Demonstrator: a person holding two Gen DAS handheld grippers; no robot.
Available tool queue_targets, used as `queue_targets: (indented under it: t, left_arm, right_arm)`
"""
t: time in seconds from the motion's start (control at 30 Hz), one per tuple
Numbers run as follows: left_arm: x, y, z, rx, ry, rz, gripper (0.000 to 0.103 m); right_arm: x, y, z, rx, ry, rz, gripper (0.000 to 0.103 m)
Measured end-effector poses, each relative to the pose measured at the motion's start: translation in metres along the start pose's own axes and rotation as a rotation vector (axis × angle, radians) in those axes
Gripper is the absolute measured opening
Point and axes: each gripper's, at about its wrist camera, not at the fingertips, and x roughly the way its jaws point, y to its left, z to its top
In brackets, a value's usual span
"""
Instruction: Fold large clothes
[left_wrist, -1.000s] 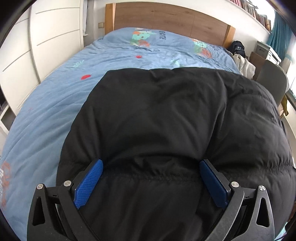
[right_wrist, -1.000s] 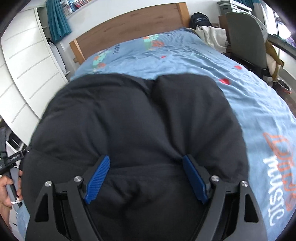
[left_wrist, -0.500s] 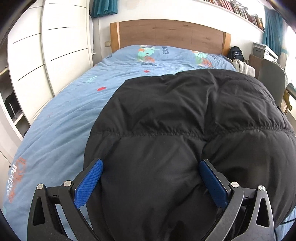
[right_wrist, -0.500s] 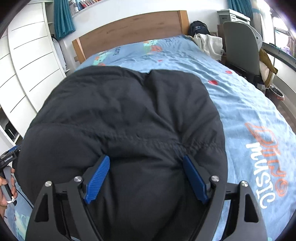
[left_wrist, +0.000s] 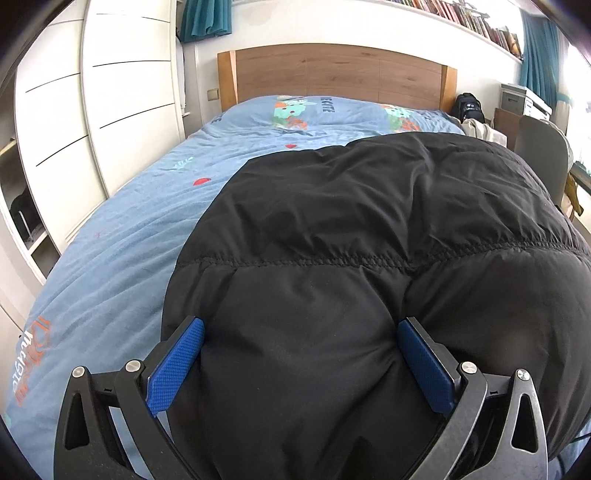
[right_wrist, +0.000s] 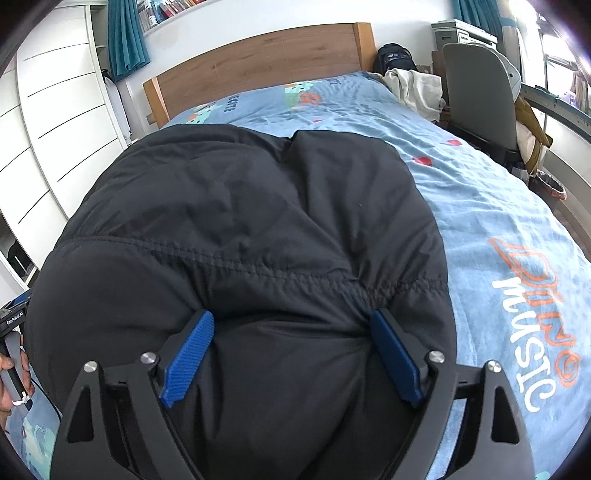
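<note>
A black puffer jacket (left_wrist: 369, 229) lies on the blue printed bedspread (left_wrist: 129, 229) and fills most of both views; it also shows in the right wrist view (right_wrist: 240, 206). My left gripper (left_wrist: 301, 325) has its blue pads wide apart with a thick bulge of the jacket's near edge between them. My right gripper (right_wrist: 291, 317) stands the same way on the jacket's near edge further right. Both sets of jaws press into the padding. The jacket's underside is hidden.
A wooden headboard (left_wrist: 332, 74) is at the far end of the bed. White wardrobe doors (left_wrist: 92, 110) stand to the left. A grey chair (right_wrist: 476, 92) and piled clothes (right_wrist: 413, 88) are at the right. The bedspread (right_wrist: 498, 229) lies bare right of the jacket.
Both grippers have risen and pulled back with the jacket's edge; the headboard and room now show higher and fuller, and the jacket's stitched seam has moved further from the pads.
</note>
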Motion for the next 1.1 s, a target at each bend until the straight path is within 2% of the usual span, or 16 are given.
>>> queue_targets:
  t: [0.2, 0.6, 0.7, 0.87, 1.07, 1.1]
  left_arm:
    - [0.0, -0.002, -0.002, 0.015, -0.005, -0.002, 0.102]
    - [0.0, -0.007, -0.004, 0.076, 0.034, -0.002, 0.103]
    - [-0.006, -0.004, 0.0, 0.072, 0.042, 0.001, 0.102]
    - [-0.029, 0.027, 0.014, 0.012, -0.007, -0.008, 0.102]
    - [-0.03, 0.084, 0.022, -0.14, 0.039, -0.02, 0.102]
    - [-0.027, 0.094, 0.022, -0.166, 0.053, -0.051, 0.102]
  right_arm:
    - [0.001, -0.006, -0.003, 0.014, 0.017, -0.011, 0.095]
    - [-0.014, -0.011, -0.006, -0.004, 0.064, -0.041, 0.096]
    - [-0.026, -0.016, -0.008, -0.006, 0.045, -0.052, 0.096]
    - [-0.056, -0.042, -0.003, 0.05, -0.017, -0.034, 0.103]
    - [-0.07, -0.075, 0.003, 0.142, 0.006, -0.011, 0.103]
    - [-0.067, -0.079, 0.004, 0.165, 0.022, 0.011, 0.103]
